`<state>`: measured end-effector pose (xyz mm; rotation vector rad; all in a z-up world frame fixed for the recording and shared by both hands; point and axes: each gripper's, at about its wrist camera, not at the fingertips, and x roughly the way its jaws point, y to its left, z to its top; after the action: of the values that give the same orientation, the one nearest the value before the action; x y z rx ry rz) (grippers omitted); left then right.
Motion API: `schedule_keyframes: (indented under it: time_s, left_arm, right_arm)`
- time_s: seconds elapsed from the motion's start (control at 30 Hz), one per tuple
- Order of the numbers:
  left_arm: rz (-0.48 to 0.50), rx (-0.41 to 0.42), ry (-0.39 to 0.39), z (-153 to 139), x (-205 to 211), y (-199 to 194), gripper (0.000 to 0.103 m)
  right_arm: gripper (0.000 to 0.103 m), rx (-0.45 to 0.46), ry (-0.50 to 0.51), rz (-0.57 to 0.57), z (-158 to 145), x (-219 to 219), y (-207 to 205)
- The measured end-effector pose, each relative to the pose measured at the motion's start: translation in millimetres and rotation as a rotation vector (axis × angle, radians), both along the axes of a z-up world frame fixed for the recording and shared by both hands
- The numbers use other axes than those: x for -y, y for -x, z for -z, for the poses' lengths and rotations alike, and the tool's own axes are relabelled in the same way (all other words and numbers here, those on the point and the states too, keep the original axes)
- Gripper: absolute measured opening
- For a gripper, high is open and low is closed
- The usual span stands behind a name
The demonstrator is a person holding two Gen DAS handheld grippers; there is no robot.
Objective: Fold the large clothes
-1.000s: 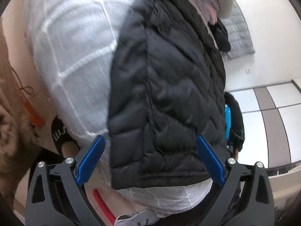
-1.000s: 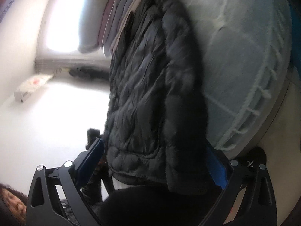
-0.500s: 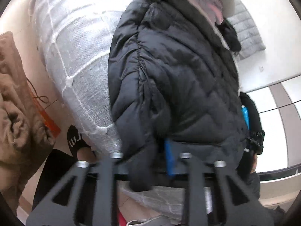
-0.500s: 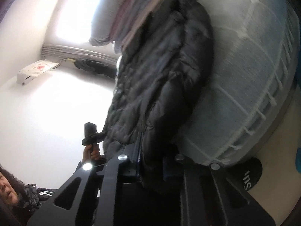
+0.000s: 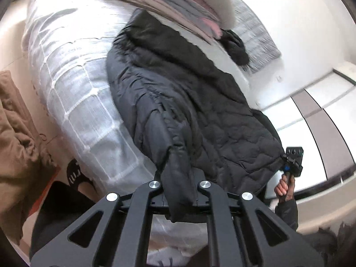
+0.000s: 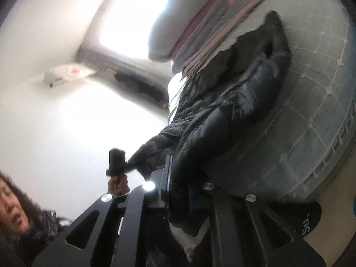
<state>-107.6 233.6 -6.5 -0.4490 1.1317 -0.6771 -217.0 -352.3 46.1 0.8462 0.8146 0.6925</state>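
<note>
A black quilted puffer jacket lies lengthwise on a bed with a white grid-pattern cover. My left gripper is shut on the jacket's hem at the near corner, and fabric bunches between its jaws. In the right wrist view the same jacket shows, and my right gripper is shut on the hem's other corner. The right gripper also shows in the left wrist view, held in a hand at the jacket's right corner. The left gripper shows in the right wrist view.
A stack of folded grey and pink bedding lies at the bed's far end, against the jacket's collar. Another dark garment lies beyond it. A brown cloth hangs at left. A black slipper is on the floor.
Both grippers went from open around the jacket's hem to shut on it. The hem is now lifted and pulled toward me, and the jacket is stretched along the bed.
</note>
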Motion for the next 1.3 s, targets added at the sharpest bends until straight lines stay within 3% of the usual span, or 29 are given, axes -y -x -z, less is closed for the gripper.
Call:
schedule_keyframes:
  time_s: [0.07,0.17,0.2,0.27,0.33,0.37,0.4,0.43,0.47,0.57,0.6,0.63,0.67,0.7,0.73,0.9,1.07,1.2,1.3]
  left_arm:
    - [0.064,-0.031,0.002,7,2,16,0.006]
    - [0.081,-0.138,-0.022,41,-2,17,0.014]
    - [0.066,-0.197,-0.005,57,-6,14,0.021]
    - [0.041,-0.270,0.021,78,-10,8,0.033]
    - [0.031,-0.300,0.044,92,-11,6,0.044]
    - [0.030,-0.311,0.049,95,-9,5,0.047]
    - [0.038,-0.317,0.056,95,-6,4,0.058]
    - [0.047,-0.317,0.053,97,-2,5,0.069]
    - [0.054,-0.316,0.038,97,2,5,0.071]
    - [0.057,-0.307,0.024,100,7,4,0.071]
    - [0.042,-0.290,0.015,99,7,6,0.069]
    - [0.033,-0.274,0.017,103,7,8,0.047]
    - [0.021,-0.263,0.016,101,5,10,0.032]
    - [-0.005,-0.257,0.015,100,1,11,0.015]
    - [-0.014,-0.243,0.022,97,-2,13,0.010]
    - [-0.049,-0.135,-0.024,67,-1,27,0.006]
    - [-0.026,-0.042,0.026,20,-5,45,0.006]
    - [0.006,0.044,0.086,-24,-10,84,0.006]
    - [0.003,0.080,0.131,-39,-23,113,0.006]
  right_arm:
    - [0.012,-0.032,0.027,-0.042,-1,-4,14]
    - [0.022,-0.165,0.048,-0.039,29,6,22]
    - [0.034,-0.192,0.039,-0.032,37,10,21]
    - [0.046,-0.247,-0.042,-0.018,59,20,20]
    - [0.049,-0.240,-0.100,-0.009,63,21,14]
    - [0.060,-0.233,-0.118,-0.011,64,20,10]
    - [0.068,-0.232,-0.122,-0.011,64,23,9]
    - [0.068,-0.236,-0.116,-0.006,65,22,5]
    - [0.069,-0.246,-0.116,-0.012,66,20,2]
    - [0.068,-0.245,-0.085,-0.031,68,9,-7]
    - [0.059,-0.221,-0.066,-0.024,65,5,-7]
    - [0.047,-0.210,-0.060,-0.022,65,8,1]
    - [0.024,-0.210,-0.047,-0.009,65,7,3]
    - [0.022,-0.203,-0.044,0.003,66,7,5]
    - [0.019,-0.188,-0.027,0.019,64,4,8]
    - [0.011,-0.097,-0.070,0.098,47,-2,18]
    - [0.010,0.030,-0.171,0.154,22,-1,38]
    - [0.010,0.125,-0.257,0.178,4,7,71]
    - [0.010,0.157,-0.296,0.201,0,11,97]
